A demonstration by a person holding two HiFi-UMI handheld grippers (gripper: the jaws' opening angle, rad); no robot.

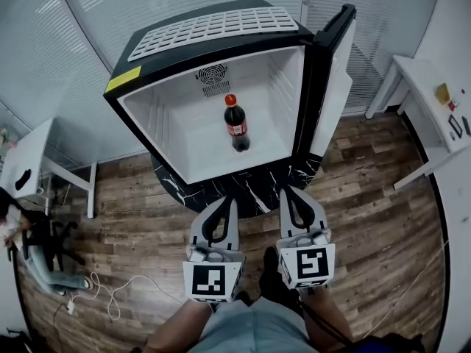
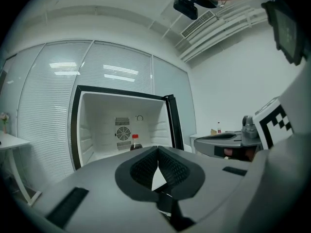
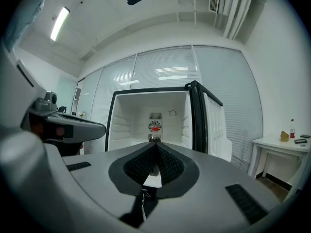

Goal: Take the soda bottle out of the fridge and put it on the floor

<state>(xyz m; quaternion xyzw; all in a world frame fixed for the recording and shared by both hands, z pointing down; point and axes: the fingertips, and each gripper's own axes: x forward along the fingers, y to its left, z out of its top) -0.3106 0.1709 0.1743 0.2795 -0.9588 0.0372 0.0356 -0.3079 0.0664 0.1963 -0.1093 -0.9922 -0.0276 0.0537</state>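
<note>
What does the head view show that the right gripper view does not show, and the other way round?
Only the head view shows the wooden floor, a seated person at the left and the grille on the fridge top. Only the right gripper view shows the ceiling light strip and the right gripper shut, pad against pad. Both show the open fridge, its door and the soda bottle standing inside.

All three views toward fridge
</note>
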